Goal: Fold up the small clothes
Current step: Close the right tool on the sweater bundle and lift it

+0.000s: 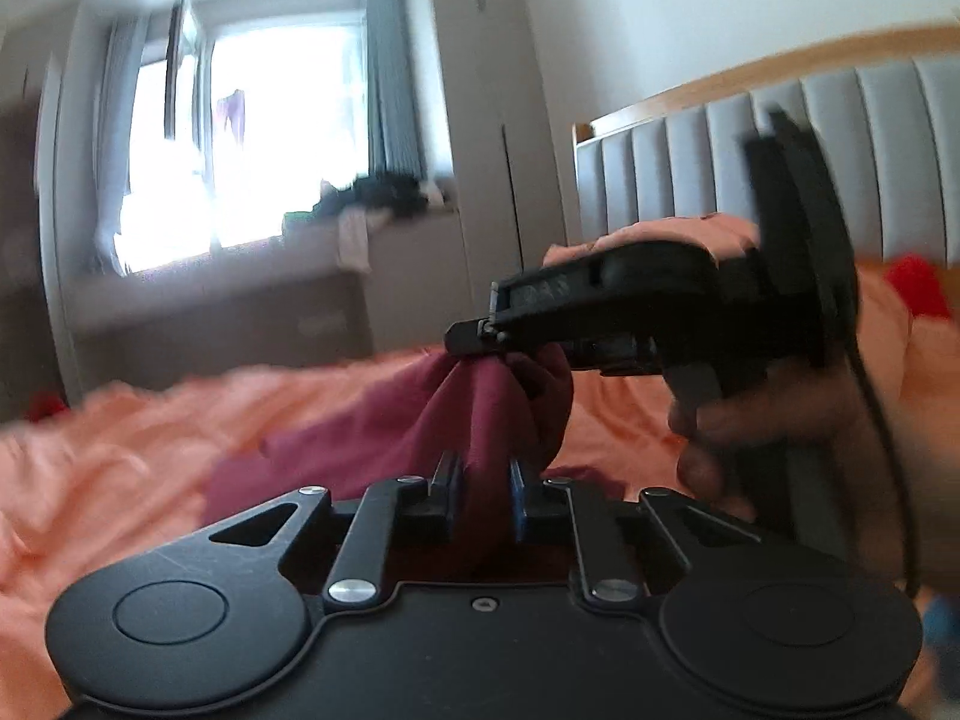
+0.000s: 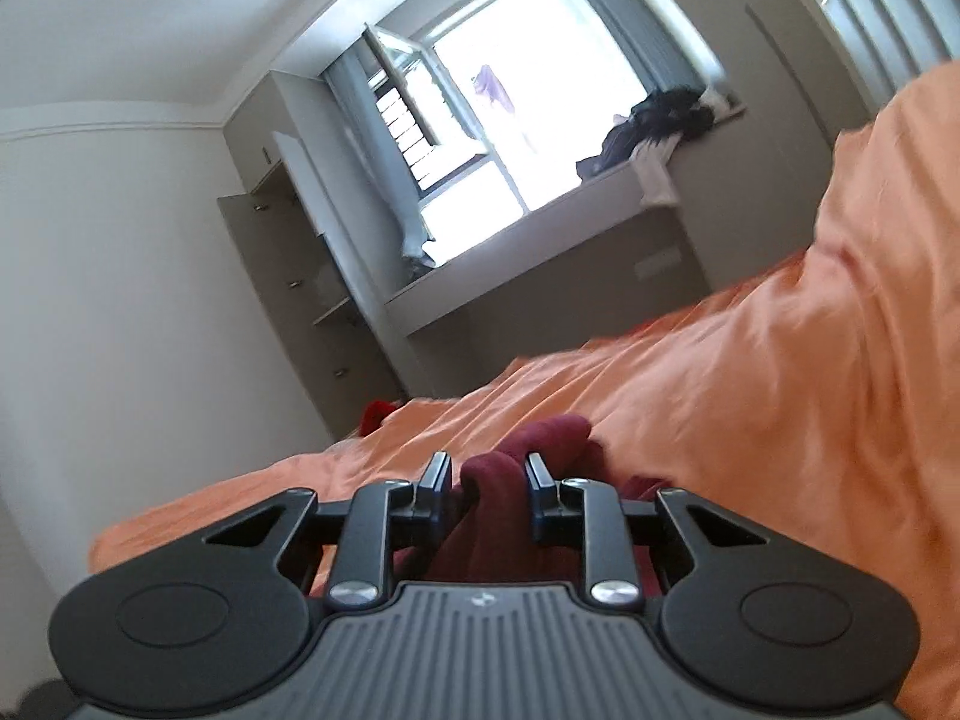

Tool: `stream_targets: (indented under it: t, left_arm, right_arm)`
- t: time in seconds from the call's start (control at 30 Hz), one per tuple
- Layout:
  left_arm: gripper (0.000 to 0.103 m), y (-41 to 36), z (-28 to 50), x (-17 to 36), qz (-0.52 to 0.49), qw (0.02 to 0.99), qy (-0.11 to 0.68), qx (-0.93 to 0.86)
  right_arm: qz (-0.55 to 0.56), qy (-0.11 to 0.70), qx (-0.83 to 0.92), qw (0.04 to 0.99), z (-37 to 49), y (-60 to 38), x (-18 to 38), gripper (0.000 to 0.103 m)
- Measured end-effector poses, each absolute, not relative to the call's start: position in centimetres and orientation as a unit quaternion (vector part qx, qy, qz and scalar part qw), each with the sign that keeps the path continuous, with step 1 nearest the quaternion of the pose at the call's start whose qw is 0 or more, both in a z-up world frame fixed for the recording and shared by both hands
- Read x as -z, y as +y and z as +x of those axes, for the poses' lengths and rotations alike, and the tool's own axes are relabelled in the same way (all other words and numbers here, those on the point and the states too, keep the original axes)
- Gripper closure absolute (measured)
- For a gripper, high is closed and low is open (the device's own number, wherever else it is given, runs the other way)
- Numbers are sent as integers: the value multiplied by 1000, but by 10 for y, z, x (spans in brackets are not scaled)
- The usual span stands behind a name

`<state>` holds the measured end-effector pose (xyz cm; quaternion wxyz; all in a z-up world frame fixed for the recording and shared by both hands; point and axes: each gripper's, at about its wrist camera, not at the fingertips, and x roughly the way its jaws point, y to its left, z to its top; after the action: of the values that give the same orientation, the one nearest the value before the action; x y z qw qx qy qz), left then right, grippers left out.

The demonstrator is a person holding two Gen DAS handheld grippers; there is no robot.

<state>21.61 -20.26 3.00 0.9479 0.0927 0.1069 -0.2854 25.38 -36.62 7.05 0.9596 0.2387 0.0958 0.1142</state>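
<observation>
A maroon garment [image 1: 480, 402] lies bunched on an orange bedsheet [image 1: 120, 450]. In the left wrist view my left gripper [image 1: 483, 483] is shut on a fold of it, with cloth filling the narrow gap between the blue pads. Just above, my right gripper [image 1: 474, 339], held in a hand [image 1: 750, 420], pinches another part of the cloth and holds it up into a peak. In the right wrist view the right gripper [image 2: 489, 477] has a maroon bunch [image 2: 492, 480] between its fingers, and the sheet [image 2: 750, 390] spreads beyond it.
A grey padded headboard [image 1: 690, 168] with a wooden rim stands at the right. A window ledge [image 1: 384, 222] beyond the bed carries a pile of dark clothes [image 1: 384, 192]. A red item [image 1: 918, 285] lies near the headboard, and a wardrobe [image 1: 480, 120] stands in the corner.
</observation>
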Motion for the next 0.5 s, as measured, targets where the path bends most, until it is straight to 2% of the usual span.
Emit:
stream_targets:
  t: [0.23, 0.37, 0.4, 0.43, 0.47, 0.5]
  left_arm:
    - [86, -217, 232, -17, 63, 928, 184, 317]
    - [83, -202, 238, -13, 21, 919, 217, 327]
    - [75, -196, 238, -16, 5, 917, 222, 332]
    - [62, -188, 238, -20, -12, 914, 226, 336]
    - [56, -180, 236, -24, -25, 914, 225, 336]
    - [42, -174, 234, -29, -35, 915, 222, 335]
  right_arm:
    - [261, 134, -83, 952, 254, -388, -30, 76]
    - [243, 141, -66, 957, 252, -378, -11, 74]
    - [238, 137, -62, 960, 251, -375, -11, 73]
    - [229, 134, -58, 962, 249, -372, -11, 73]
    - [223, 132, -54, 964, 248, -371, -11, 71]
    - [218, 131, -52, 966, 247, -371, -11, 67]
